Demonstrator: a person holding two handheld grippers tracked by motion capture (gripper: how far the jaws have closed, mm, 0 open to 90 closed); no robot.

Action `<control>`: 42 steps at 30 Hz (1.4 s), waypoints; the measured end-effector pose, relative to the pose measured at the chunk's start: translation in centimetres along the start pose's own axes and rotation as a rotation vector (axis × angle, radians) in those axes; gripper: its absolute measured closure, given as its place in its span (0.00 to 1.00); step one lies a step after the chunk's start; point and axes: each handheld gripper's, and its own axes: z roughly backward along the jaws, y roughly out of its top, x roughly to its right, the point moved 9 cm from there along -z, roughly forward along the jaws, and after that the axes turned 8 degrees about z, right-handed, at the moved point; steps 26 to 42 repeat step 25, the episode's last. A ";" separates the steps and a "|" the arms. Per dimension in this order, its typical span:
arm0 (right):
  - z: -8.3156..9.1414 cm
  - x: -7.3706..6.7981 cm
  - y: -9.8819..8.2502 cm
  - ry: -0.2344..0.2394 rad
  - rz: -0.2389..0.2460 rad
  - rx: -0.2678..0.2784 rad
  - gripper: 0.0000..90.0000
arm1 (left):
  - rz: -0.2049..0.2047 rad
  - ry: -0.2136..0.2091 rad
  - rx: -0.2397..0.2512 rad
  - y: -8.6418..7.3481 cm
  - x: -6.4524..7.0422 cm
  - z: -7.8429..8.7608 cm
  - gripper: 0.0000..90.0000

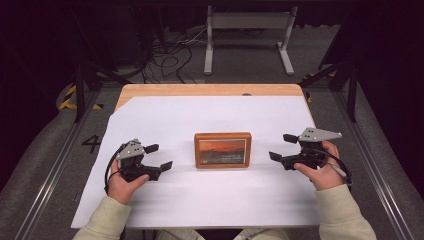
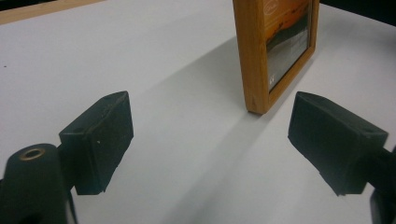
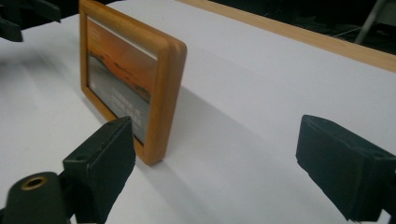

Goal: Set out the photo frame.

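A wooden picture frame (image 1: 222, 150) stands in the middle of the white surface (image 1: 200, 200). The left tongs (image 1: 159, 156) and right tongs (image 1: 282, 147) sit wide open beside it, holding nothing.

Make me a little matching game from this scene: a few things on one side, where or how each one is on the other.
Things:
1. frame
2. left gripper
3. right gripper
4. white sheet

Descriptions:
A. open, right of the frame
B. spread over the wooden table
C. standing upright at the middle
D. open, left of the frame

Pairs: 1-C, 2-D, 3-A, 4-B
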 end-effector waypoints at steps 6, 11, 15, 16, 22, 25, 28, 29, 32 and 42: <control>-0.6 0.2 -2.1 -0.019 -0.016 0.006 0.14 | -0.013 -0.018 -0.013 -0.6 0.1 -0.3 0.10; -1.4 0.3 -4.0 -0.028 -0.015 -0.008 0.13 | 0.001 -0.015 -0.005 -0.8 -0.1 -0.5 0.10; -1.9 0.5 -4.9 -0.045 -0.010 -0.022 0.13 | 0.012 -0.014 -0.010 -1.0 -0.4 -0.6 0.10; -2.0 0.4 -5.0 -0.046 -0.007 -0.027 0.13 | 0.014 -0.016 -0.009 -1.0 -0.4 -0.6 0.10; -2.5 0.3 -5.3 -0.056 0.003 -0.034 0.13 | 0.021 -0.018 -0.003 -1.1 -0.4 -0.6 0.11; -2.3 0.4 -5.0 -0.063 0.000 -0.017 0.13 | 0.026 -0.014 0.001 -1.0 -0.4 -0.5 0.11; -2.3 0.4 -5.0 -0.063 0.000 -0.017 0.13 | 0.026 -0.014 0.001 -1.0 -0.4 -0.5 0.11; -2.3 0.4 -5.0 -0.063 0.000 -0.017 0.13 | 0.026 -0.014 0.001 -1.0 -0.4 -0.5 0.11; -2.3 0.4 -5.0 -0.063 0.000 -0.017 0.13 | 0.026 -0.014 0.001 -1.0 -0.4 -0.5 0.11; -2.3 0.4 -5.0 -0.063 0.000 -0.017 0.13 | 0.026 -0.014 0.001 -1.0 -0.4 -0.5 0.11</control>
